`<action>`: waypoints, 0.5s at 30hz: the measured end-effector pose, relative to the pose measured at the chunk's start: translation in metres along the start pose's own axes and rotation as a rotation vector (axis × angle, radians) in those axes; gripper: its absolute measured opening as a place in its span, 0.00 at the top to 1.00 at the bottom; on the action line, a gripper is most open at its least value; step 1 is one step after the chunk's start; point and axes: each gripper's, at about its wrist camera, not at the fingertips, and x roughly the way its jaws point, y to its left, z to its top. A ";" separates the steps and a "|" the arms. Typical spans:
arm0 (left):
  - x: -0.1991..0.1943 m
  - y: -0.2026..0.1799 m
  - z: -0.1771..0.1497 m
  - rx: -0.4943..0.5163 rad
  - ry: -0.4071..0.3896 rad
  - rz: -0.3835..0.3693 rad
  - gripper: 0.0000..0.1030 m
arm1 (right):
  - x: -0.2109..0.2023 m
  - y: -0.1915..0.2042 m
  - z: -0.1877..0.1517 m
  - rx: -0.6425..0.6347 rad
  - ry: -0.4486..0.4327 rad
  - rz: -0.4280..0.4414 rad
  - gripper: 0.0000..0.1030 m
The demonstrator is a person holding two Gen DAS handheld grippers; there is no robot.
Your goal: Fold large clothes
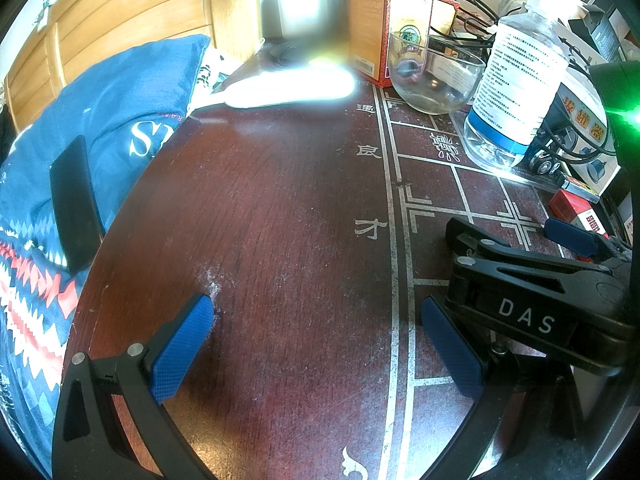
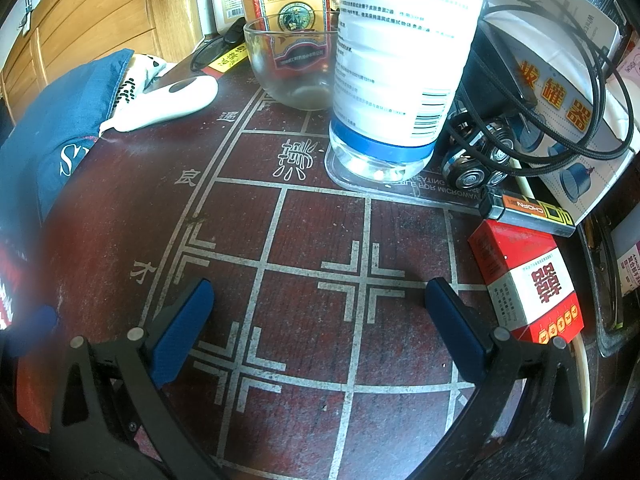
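Blue patterned garment (image 1: 100, 120) lies heaped at the left edge of the dark red worktop (image 1: 280, 220). Left gripper (image 1: 316, 340) and right gripper (image 2: 320, 320) both hover over bare worktop, jaws apart and empty. A water bottle (image 2: 400, 60) and glass bowl (image 2: 288, 64) stand far right.
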 end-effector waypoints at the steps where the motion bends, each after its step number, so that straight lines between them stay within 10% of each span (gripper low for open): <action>1: 0.000 0.000 0.000 0.000 0.000 0.000 0.00 | -0.001 0.000 -0.001 0.000 -0.001 -0.001 0.00; 15: 0.000 0.000 0.000 0.000 0.000 -0.002 0.00 | -0.002 0.007 0.000 -0.020 0.021 -0.018 0.00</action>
